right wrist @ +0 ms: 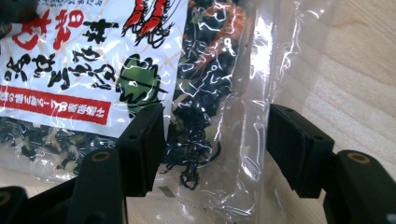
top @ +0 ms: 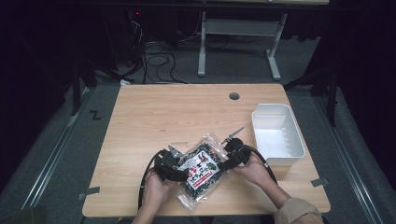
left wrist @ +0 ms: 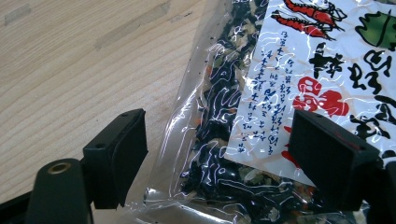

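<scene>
Clear plastic packet (top: 201, 169) of dark dried seaweed lay on the tabletop (top: 154, 112) between both hands, the left gripper (left wrist: 217, 154) and right gripper (right wrist: 215, 144) each gaping astride an edge, unclamped, so closing likely came next.

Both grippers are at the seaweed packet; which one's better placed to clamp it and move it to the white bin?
Right, probably. The right gripper straddles the packet edge, jaws open, on the white bin side.
</scene>
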### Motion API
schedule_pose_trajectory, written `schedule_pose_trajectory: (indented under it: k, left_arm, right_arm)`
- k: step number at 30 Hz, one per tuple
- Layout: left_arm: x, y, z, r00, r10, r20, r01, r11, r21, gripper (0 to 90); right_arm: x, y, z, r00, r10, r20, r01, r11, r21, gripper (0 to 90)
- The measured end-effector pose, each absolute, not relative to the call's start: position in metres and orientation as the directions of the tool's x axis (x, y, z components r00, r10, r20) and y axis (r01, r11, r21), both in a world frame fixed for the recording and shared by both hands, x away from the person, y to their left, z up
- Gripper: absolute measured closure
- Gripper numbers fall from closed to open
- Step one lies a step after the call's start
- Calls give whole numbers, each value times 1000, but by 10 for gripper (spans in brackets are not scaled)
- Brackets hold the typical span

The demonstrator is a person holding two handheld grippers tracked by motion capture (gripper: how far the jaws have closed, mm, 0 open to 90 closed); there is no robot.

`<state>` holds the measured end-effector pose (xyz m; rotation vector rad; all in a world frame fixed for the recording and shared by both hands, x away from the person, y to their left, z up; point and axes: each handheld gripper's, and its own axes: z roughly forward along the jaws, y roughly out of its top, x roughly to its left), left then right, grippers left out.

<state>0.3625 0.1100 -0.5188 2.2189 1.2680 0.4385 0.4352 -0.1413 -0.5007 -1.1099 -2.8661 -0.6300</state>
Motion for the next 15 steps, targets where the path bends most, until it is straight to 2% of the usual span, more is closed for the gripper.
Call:
schedule_pose_trajectory:
  k: [3, 4, 6, 10, 11, 15]
  left_arm:
    - [362, 110, -519, 505, 863, 18, 684, -413, 601, 208]
    - [362, 110, -519, 505, 863, 17, 684, -413, 601, 209]
    - [362, 110, -519, 506, 863, 18, 684, -413, 602, 211]
    - [361, 109, -519, 505, 863, 20, 681, -413, 605, 218]
    - [361, 110, -519, 504, 864, 16, 682, -409, 606, 224]
    - [361, 110, -519, 503, 864, 10, 684, -405, 606, 225]
  right_arm:
    - [437, -143, -501, -753, 640, 151, 643, 667, 376, 408]
    - [437, -144, -501, -749, 646, 148, 647, 664, 374, 477]
    - [437, -144, -500, -749, 648, 137, 647, 671, 363, 545]
    - [438, -145, -499, -749, 648, 141, 650, 675, 349, 600]
    - [439, -147, -499, -749, 649, 135, 649, 676, 349, 676]
    - [440, -149, -497, -742, 655, 145, 657, 666, 353, 747]
